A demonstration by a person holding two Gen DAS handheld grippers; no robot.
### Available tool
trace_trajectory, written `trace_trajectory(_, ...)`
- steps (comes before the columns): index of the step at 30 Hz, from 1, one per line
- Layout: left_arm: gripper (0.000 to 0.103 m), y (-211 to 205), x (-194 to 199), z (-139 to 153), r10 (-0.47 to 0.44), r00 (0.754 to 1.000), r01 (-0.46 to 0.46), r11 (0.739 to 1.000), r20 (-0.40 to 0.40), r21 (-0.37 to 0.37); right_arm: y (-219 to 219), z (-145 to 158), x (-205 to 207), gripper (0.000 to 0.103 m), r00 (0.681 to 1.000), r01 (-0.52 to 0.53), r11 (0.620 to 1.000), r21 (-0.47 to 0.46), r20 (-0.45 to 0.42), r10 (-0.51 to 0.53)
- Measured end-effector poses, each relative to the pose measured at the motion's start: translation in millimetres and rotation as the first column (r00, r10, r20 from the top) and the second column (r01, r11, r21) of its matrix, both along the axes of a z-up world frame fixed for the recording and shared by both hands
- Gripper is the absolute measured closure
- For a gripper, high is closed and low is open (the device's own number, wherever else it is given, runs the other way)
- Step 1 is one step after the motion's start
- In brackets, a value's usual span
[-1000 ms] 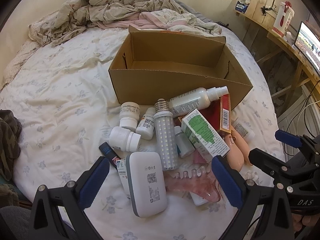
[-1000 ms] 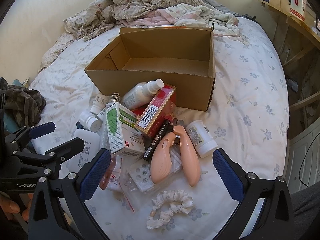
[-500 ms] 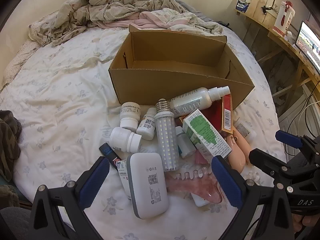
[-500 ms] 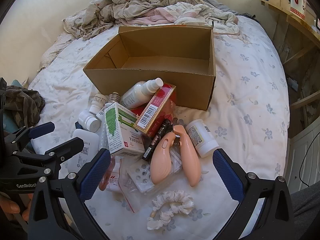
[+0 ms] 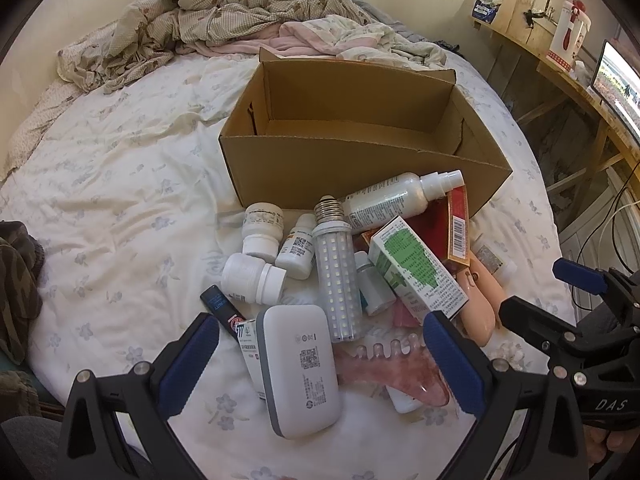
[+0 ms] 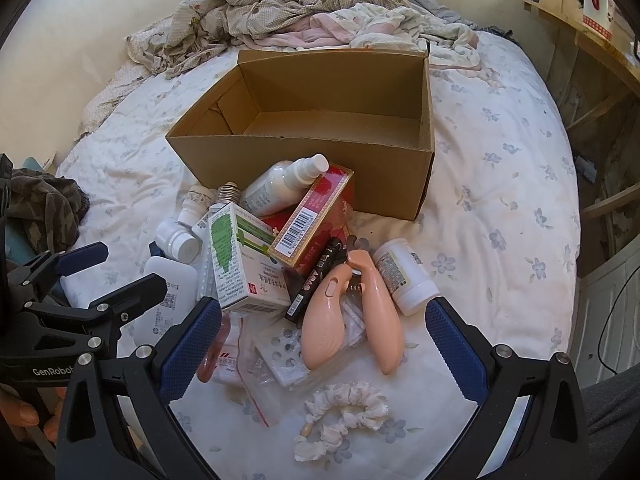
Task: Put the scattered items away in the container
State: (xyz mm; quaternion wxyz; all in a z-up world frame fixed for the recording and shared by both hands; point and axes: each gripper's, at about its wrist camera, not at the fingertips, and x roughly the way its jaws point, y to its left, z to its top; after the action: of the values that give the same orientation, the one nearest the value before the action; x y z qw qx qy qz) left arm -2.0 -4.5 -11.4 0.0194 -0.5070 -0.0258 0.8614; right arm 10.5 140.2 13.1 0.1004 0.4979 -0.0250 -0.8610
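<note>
Bed (image 5: 120, 152) with floral sheet, rumpled quilt at far end. Box (image 5: 360, 168) open-topped, apparently empty, set mid-bed just behind the heap, so a short carry for each item. Heap touching box front: spray bottle (image 5: 392, 200) leaning on red carton (image 6: 312, 216), bulb (image 5: 336, 276), green-print carton (image 5: 416, 268), white jars (image 5: 250, 278), router (image 5: 298, 368) nearest. Pink massager (image 6: 348, 312), scrunchie (image 6: 344, 404) on right side. Left gripper (image 5: 320, 360) hovering above router, jaws wide apart, holding nothing; likely first pick. Right gripper (image 6: 320, 344) likewise spread, empty, over massager. Nothing boxed yet.
</note>
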Motion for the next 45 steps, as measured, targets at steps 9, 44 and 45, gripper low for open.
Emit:
trace_trajectory(9, 0.001, -13, -2, 3, 0.033, 0.999, -0.033, 0.999, -0.014, 0.017, 2, 4, -4, 0.001, 1.000, -0.020, 0.999, -0.029, 0.002, 0.020)
trace_trajectory(44, 0.046, -62, 2, -49, 0.072, 0.956, -0.127, 0.976, 0.283, 0.179, -62, -3, -61, 0.074, 0.958, -0.286, 0.958, 0.027, 0.046, 0.284)
trace_trajectory(45, 0.055, -59, 2, -50, 0.057, 0.955, -0.113, 0.977, 0.290, 0.179, -62, -1, -63, 0.074, 0.962, -0.270, 0.963, 0.002, 0.035, 0.269)
